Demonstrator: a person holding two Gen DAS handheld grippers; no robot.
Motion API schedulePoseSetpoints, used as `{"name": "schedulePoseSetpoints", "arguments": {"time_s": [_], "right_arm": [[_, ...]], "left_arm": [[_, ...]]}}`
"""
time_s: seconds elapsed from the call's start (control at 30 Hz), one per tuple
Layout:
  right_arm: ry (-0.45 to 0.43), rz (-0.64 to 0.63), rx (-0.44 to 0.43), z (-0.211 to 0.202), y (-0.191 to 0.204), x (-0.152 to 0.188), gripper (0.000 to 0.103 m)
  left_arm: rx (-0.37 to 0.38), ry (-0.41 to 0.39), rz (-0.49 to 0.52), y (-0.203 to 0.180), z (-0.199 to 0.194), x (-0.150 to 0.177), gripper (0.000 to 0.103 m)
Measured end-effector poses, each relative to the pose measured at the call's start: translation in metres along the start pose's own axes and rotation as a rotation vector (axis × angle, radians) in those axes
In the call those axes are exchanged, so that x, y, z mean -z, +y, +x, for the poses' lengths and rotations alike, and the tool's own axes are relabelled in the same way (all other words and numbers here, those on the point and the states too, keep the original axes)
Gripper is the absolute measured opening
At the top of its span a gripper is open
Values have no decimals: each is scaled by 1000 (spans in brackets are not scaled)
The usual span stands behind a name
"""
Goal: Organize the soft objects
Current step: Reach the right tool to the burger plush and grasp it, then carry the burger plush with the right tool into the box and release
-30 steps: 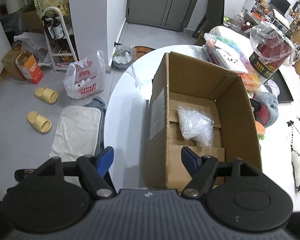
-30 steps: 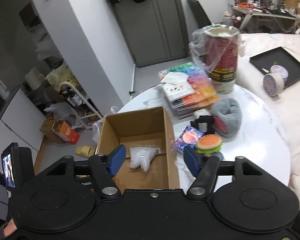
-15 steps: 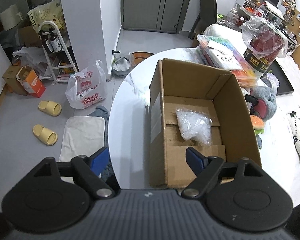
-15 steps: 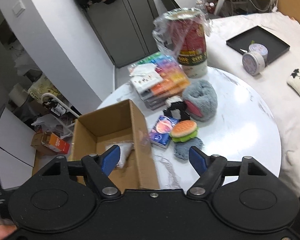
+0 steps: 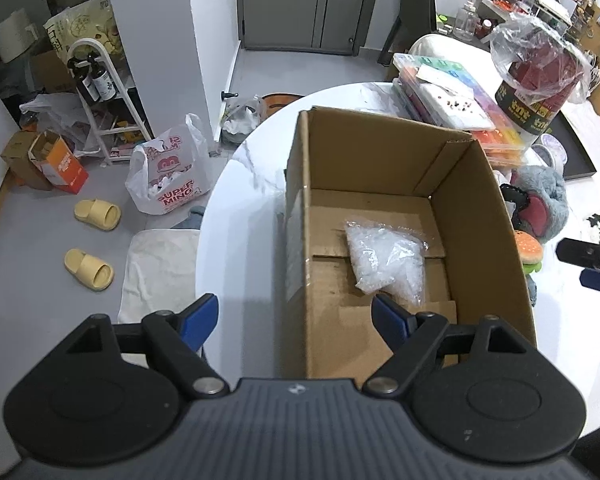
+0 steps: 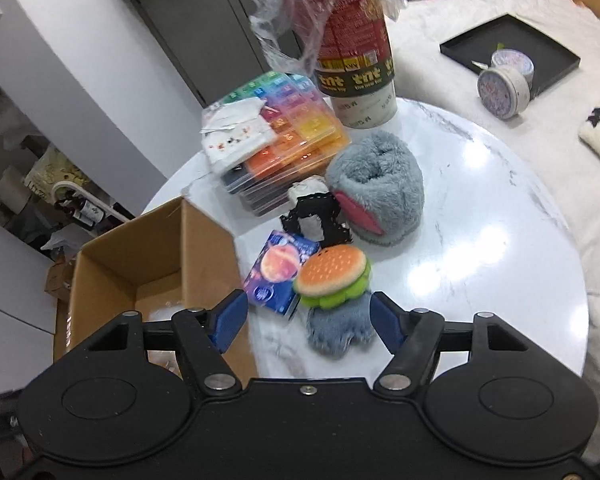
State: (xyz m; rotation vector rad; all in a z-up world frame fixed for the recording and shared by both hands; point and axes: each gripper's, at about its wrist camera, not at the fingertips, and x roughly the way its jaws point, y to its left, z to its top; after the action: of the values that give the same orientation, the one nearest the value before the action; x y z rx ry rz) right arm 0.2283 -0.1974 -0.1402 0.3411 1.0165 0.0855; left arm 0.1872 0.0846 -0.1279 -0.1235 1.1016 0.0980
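An open cardboard box [image 5: 476,216] stands on the round white table [image 5: 244,216] and holds a clear plastic bag [image 5: 384,264]. My left gripper [image 5: 294,314] is open and empty, hovering over the box's near left wall. My right gripper [image 6: 306,316] is open and empty, just above a plush hamburger [image 6: 332,276], which lies on a small grey furry piece [image 6: 336,332]. Behind it are a purple packet [image 6: 278,276], a black-and-white plush [image 6: 316,220] and a grey furry slipper-like plush [image 6: 378,188]. The box also shows in the right wrist view [image 6: 148,256].
A stack of coloured plastic organizers [image 6: 284,132] and a tall red cup wrapped in plastic [image 6: 354,60] stand at the table's far side. A black tray with a round tin [image 6: 504,80] lies on the white bed. On the floor are yellow slippers [image 5: 88,268], a shopping bag [image 5: 168,176] and a towel [image 5: 156,272].
My right gripper has swung right, away from the box, and come down close over the hamburger plush. My left gripper has drawn back slightly above the box.
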Motion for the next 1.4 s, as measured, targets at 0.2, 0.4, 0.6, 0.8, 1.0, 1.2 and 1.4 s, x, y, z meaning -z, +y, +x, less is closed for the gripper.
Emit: {"name": "schedulePoseSetpoints", "arguments": {"time_s": [0.2, 0.4, 0.6, 0.8, 1.0, 1.2, 1.4], "right_arm": [[54, 83, 10, 27, -16, -3, 67], [65, 147, 9, 45, -21, -12, 58], [100, 191, -7, 62, -24, -14, 22], [78, 252, -64, 48, -46, -4, 6], [45, 247, -86, 24, -51, -3, 6], [7, 232, -126, -2, -46, -9, 6], [-20, 170, -156, -21, -25, -16, 6]], "left_arm": [[-26, 13, 40, -10, 7, -2, 83], [-1, 39, 85, -16, 12, -5, 83], [-27, 2, 114, -21, 10, -12, 83], [-38, -3, 108, -24, 8, -13, 83], [-55, -4, 95, -25, 7, -15, 82], [-62, 3, 69, -17, 6, -16, 81], [-33, -19, 33, -6, 0, -14, 73]]}}
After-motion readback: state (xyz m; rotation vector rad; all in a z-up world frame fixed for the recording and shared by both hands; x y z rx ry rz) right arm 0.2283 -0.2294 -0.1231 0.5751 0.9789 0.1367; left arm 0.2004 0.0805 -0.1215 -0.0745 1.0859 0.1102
